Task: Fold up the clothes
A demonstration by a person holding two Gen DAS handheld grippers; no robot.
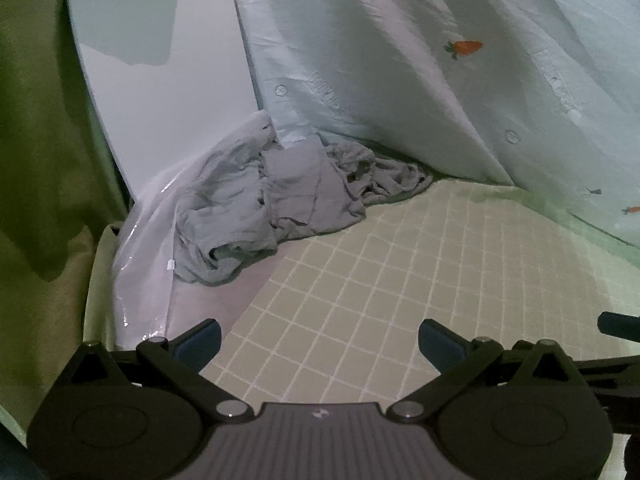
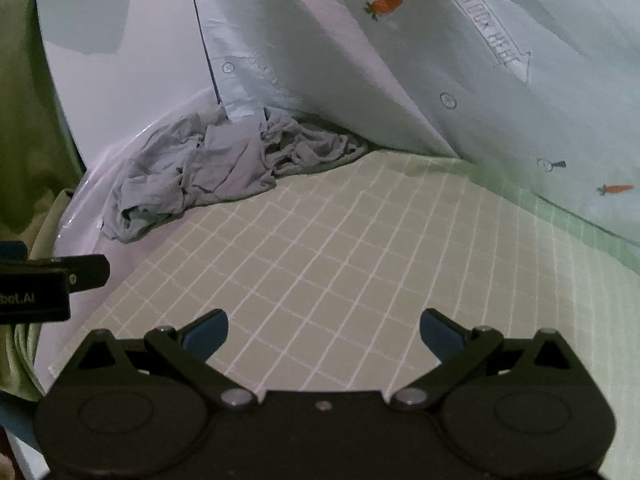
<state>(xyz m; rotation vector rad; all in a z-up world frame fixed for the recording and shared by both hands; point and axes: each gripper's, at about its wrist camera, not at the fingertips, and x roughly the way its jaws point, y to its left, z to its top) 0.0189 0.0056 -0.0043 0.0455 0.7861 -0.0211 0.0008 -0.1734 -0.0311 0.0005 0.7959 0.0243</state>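
Down at six o'clock in each wrist view, both tongs stand spread wide with nothing between their blue-padded tips. The left tongs hover above the near edge of a pale grid-patterned mat, and the left tip sits over the seam where the mat meets a glossy clear plastic sheet. The right tongs hang over the same mat, farther onto the grid. In the right wrist view, part of the left tool's black body pokes in at nine o'clock, showing that the two tools ride side by side, close together but apart.

Farther out, toward eleven o'clock from both tongs, lies the crumpled grey garment, well apart from either set of tips. It is bunched in a heap, so neck, sleeves and hem cannot be told. Its long axis runs from about eight o'clock to two o'clock in the left view, the thick rolled end nearest the tongs and the thinner wrinkled tail reaching back into the corner. In the right view the garment shows the same slant. Its near-left part rests on the plastic sheet; its right edge laps onto the mat.

Behind it, from twelve to three o'clock, hangs a pale blue curtain printed with small orange carrots; at ten o'clock stands a white panel, with green cloth beyond at nine.
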